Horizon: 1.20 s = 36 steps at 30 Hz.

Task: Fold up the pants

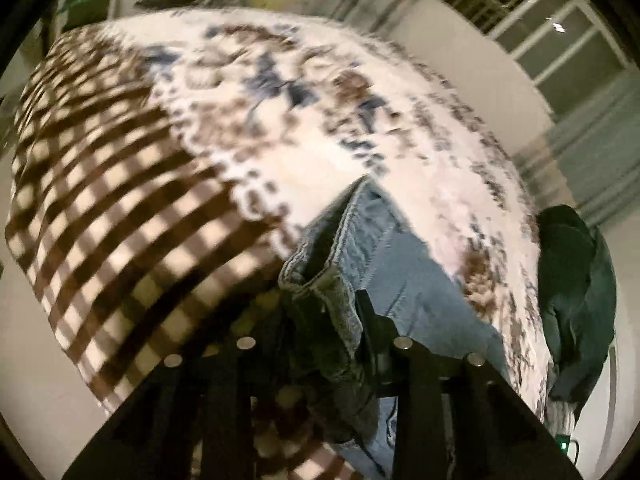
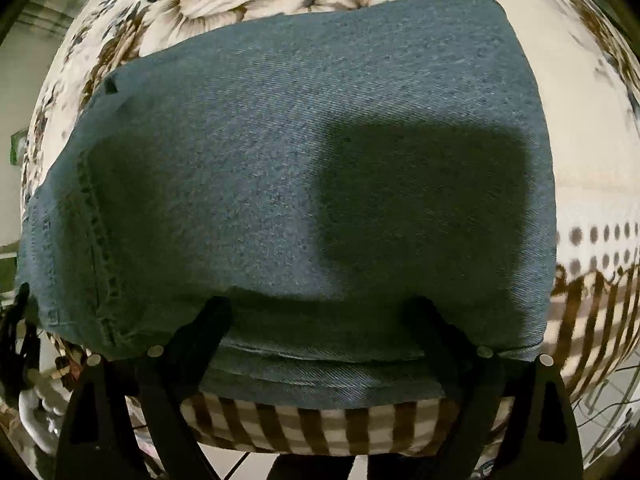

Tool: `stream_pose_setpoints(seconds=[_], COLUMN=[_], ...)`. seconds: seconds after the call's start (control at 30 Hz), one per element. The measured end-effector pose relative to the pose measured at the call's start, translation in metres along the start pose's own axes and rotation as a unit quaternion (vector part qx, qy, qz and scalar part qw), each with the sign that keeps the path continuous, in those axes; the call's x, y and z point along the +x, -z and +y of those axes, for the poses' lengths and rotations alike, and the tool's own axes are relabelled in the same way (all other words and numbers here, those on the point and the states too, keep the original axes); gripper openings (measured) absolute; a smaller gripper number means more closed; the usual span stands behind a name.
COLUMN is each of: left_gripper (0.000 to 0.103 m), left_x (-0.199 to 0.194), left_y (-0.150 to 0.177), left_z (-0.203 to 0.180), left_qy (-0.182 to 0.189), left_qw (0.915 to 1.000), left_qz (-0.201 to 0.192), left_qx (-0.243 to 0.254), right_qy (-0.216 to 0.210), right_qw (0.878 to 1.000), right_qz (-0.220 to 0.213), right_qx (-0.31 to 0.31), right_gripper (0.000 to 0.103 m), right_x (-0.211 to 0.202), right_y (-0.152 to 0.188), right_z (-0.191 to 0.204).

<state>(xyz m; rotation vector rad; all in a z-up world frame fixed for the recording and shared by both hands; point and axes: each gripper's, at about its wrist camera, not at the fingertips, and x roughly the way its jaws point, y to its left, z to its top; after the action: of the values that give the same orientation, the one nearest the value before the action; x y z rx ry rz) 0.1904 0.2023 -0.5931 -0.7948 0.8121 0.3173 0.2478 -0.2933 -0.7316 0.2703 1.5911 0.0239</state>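
While left claw point(image 1: 320, 312) pinches jeans point(image 1: 384, 248), right claw point(image 2: 320, 308) gapes

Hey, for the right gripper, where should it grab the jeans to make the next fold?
Probably the near folded edge of the jeans, approached from the bed's near side. The right gripper hangs open right over it, and the layered edge there looks flat and exposed.
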Motion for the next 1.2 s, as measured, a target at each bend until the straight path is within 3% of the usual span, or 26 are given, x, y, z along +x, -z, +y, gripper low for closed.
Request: stream_pose_setpoints(seconds=[0.07, 0.1, 0.2, 0.23, 0.3, 0.37, 0.5, 0.63, 0.73, 0.83, 0.93, 1.07, 1.2], left_gripper=[0.030, 0.038, 0.044, 0.045, 0.034, 0.027, 0.020, 0.020, 0.019, 0.019, 0.019, 0.019, 0.019], left_x=[0.011, 0.019, 0.051, 0.054, 0.050, 0.032, -0.006, -0.043, -0.071, -0.097, -0.107, -0.097, -0.067], left_y=[-0.003, -0.005, -0.005, -0.005, -0.007, -0.010, -0.011, -0.007, 0.007, 0.039, 0.080, 0.154, 0.242], left_z=[0.004, 0.008, 0.032, 0.038, 0.038, 0.016, -0.033, -0.100, -0.160, -0.226, -0.277, -0.341, -0.392], left_qy=[0.004, -0.001, 0.004, 0.013, 0.013, -0.002, 0.006, 0.024, 0.044, 0.069, 0.096, 0.133, 0.153], left_qw=[1.0000, 0.9997, 0.9953, 0.9939, 0.9941, 0.9985, 0.9996, 0.9944, 0.9854, 0.9721, 0.9636, 0.9564, 0.9408], left_qz=[0.008, 0.018, 0.069, 0.069, 0.056, 0.027, -0.017, -0.040, -0.054, -0.063, -0.052, 0.007, 0.065], left_qx=[-0.004, -0.014, -0.069, -0.085, -0.092, -0.048, 0.023, 0.095, 0.155, 0.215, 0.244, 0.260, 0.295], right_qy=[0.002, 0.003, 0.005, 0.004, 0.004, 0.003, -0.015, -0.054, -0.094, -0.130, -0.134, -0.127, -0.095], right_qw=[1.000, 1.000, 1.000, 1.000, 1.000, 1.000, 0.999, 0.997, 0.993, 0.987, 0.985, 0.984, 0.985], right_qz=[-0.001, -0.001, -0.002, -0.001, 0.001, 0.000, -0.019, -0.033, -0.039, -0.038, -0.049, -0.048, -0.049], right_qx=[0.003, 0.003, 0.007, 0.008, 0.008, 0.011, 0.029, 0.040, 0.062, 0.083, 0.092, 0.118, 0.133], right_gripper=[0.098, 0.098, 0.100, 0.100, 0.101, 0.101, 0.101, 0.101, 0.101, 0.101, 0.101, 0.101, 0.101], right_x=[0.002, 0.003, 0.003, 0.004, 0.007, 0.007, -0.002, -0.015, -0.027, -0.038, -0.051, -0.064, -0.080], right_y=[-0.001, -0.001, -0.002, -0.003, -0.008, -0.005, -0.006, 0.000, 0.005, 0.011, 0.018, 0.020, 0.026], right_z=[0.002, 0.003, 0.003, 0.005, 0.012, 0.008, 0.002, -0.009, -0.027, -0.058, -0.097, -0.169, -0.247])
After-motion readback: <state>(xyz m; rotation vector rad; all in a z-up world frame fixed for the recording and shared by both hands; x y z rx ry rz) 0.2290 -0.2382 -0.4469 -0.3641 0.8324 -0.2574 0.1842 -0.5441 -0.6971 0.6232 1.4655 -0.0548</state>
